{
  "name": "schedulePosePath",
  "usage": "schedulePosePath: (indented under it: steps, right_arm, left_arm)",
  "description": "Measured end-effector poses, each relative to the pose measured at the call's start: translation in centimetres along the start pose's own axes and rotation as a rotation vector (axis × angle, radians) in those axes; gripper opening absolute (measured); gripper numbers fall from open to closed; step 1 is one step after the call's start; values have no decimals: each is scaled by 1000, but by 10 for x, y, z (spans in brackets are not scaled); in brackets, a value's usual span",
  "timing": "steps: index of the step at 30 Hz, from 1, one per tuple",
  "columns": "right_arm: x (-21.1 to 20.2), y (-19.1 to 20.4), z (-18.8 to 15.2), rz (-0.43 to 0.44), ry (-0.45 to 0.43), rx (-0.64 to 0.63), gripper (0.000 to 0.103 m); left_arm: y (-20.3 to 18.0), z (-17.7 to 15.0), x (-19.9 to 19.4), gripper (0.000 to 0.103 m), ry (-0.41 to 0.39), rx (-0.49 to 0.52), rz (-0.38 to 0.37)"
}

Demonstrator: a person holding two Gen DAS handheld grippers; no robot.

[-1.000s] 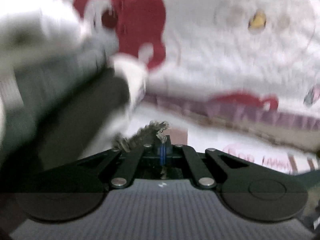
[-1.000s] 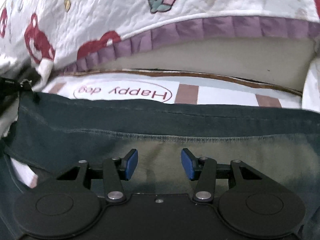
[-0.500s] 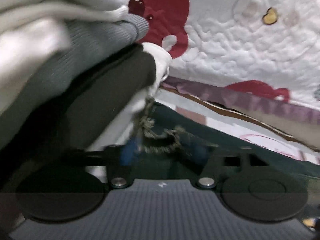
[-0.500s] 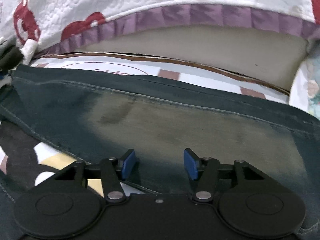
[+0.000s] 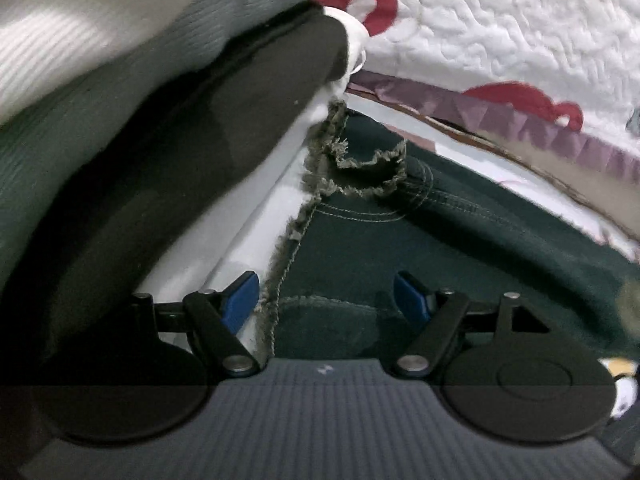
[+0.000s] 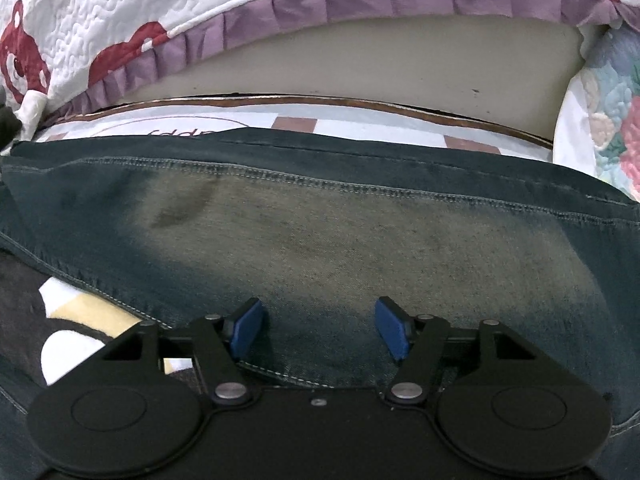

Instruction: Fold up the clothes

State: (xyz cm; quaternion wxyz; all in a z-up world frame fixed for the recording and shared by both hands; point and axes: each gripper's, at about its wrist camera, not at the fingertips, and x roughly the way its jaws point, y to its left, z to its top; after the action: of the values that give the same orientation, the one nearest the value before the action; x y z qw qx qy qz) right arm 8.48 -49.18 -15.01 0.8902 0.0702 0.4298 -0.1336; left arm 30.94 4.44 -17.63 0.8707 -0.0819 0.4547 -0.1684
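Release step was in hand: left gripper point(image 5: 326, 294) and right gripper point(image 6: 316, 326) were opening, empty, over folded jeans point(image 6: 320, 232); next move required regrasping an edge.

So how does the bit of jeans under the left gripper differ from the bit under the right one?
Under the left gripper the jeans show a frayed, ragged hem beside stacked clothes; under the right gripper the jeans lie as a flat, faded panel with neat seams. Left looks dark, right washed-out. Both grippers' jaws are opening, gripping nothing.
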Motion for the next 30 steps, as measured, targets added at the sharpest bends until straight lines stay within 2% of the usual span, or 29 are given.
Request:
schedulePosePath:
  steps: [4, 6, 10, 11, 12, 13, 14, 15, 16, 17, 19, 22, 24, 25, 28, 30]
  right_arm:
    - [0, -2, -3, 5, -10, 3, 70]
    - [-1, -4, -4, 5, -14, 8, 71]
    - [-1, -2, -5, -2, -19, 11, 71]
    - [-2, -2, -5, -4, -19, 12, 71]
    - [-3, -1, -5, -1, -18, 12, 71]
    - [-5, 0, -4, 6, -17, 8, 71]
    - [-7, 2, -3, 13, -15, 4, 59]
    - [-10, 8, -1, 36, -20, -13, 45]
    - [-12, 20, 3, 80, -35, -50, 18]
    - [-15, 32, 7, 124, -50, -87, 16]
    - [-20, 56, 16, 213, -80, -161, 16]
    - [-24, 102, 28, 329, -111, -299, 17]
    - [-26, 140, 33, 380, -116, -415, 24]
    - [-26, 156, 32, 399, -114, -471, 27]
    - [-29, 191, 26, 438, -109, -576, 28]
    - [-30, 206, 20, 453, -100, -615, 31]
  left_arm:
    - [10, -1, 4, 77, 12, -108, -34]
    - [8, -1, 5, 81, 15, -109, -39]
    - [6, -3, 2, 80, 33, -94, -41]
    - [6, -5, -1, 69, 43, -87, -60]
    - [5, -6, -4, 41, 52, -76, -81]
    - [7, -8, -7, 24, 50, -80, -107]
    - [9, -9, -9, 9, 43, -89, -134]
    - [11, -9, -11, 9, 33, -105, -162]
    - [13, -9, -12, 8, 23, -123, -191]
    - [15, -8, -13, 8, 12, -140, -219]
    - [19, -8, -15, 8, -10, -176, -276]
    - [13, -9, -20, 14, -33, -159, -239]
    - [10, -10, -19, 38, -48, -139, -218]
    - [9, -10, -18, 43, -55, -129, -207]
    - [9, -12, -11, 45, -77, -72, -204]
    - [10, -15, -9, 37, -75, -41, -201]
